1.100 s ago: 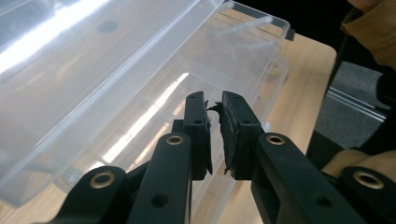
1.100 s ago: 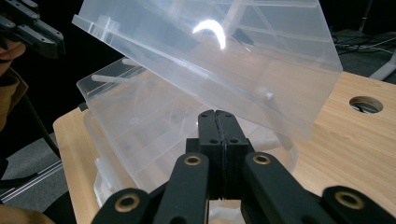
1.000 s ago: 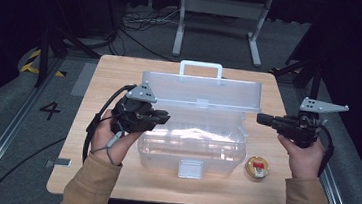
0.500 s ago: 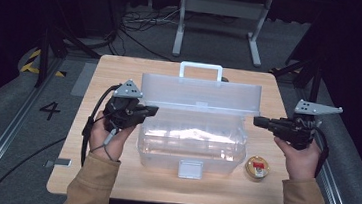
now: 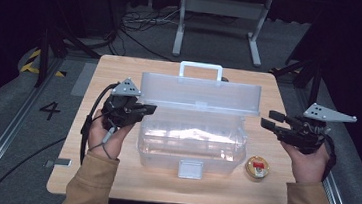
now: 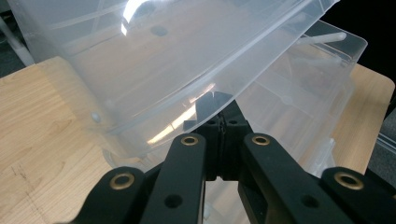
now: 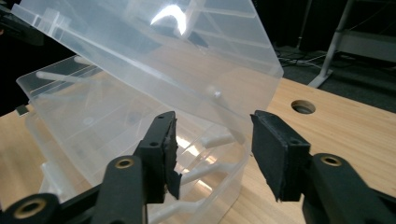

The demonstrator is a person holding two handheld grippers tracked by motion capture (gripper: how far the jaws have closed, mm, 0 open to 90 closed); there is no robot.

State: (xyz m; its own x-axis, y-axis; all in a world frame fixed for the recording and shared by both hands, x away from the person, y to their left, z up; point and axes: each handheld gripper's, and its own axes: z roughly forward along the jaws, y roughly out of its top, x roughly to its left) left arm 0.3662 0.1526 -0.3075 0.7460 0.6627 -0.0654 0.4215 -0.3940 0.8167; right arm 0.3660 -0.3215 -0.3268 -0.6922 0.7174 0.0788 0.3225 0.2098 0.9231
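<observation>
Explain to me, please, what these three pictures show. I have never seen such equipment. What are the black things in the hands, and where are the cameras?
A person sits at a wooden table and holds a black two-jaw tool in each hand. One picture comes from a camera above the table. The other two come from small cameras riding on each tool and looking along its jaws.

On the table stands a clear plastic box with its lid raised. Beside it lies a small round tin.

The left tool is shut; its tips sit at the lid's edge, and whether they pinch it I cannot tell. The right tool has just been opening; its jaws stand apart near the box's end with nothing between them.
</observation>
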